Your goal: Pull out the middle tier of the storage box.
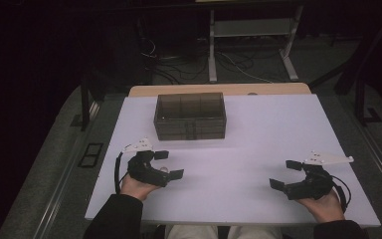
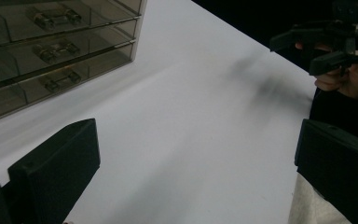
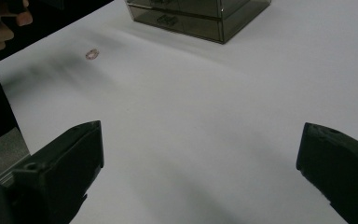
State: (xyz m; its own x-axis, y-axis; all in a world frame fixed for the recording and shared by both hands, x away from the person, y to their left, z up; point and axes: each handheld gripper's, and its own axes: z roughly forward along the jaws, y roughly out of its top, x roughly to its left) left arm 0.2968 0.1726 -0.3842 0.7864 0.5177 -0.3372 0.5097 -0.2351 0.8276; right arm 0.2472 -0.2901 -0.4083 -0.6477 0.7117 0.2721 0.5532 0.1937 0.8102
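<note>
Your left gripper (image 1: 168, 164) and right gripper (image 1: 287, 174) rest low over the matte white table (image 1: 258, 129), jaws spread wide, empty. A small pinkish ring (image 3: 92, 54) lies just beside the left gripper; the smoky translucent drawer box (image 1: 190, 115) stands farther back.

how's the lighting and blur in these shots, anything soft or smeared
High view: dim, dark surroundings, the white table brightest. Left gripper view: a smeared grey shadow on the table near the right gripper; the drawer box looks soft. Right gripper view: a small ring is blurry.
</note>
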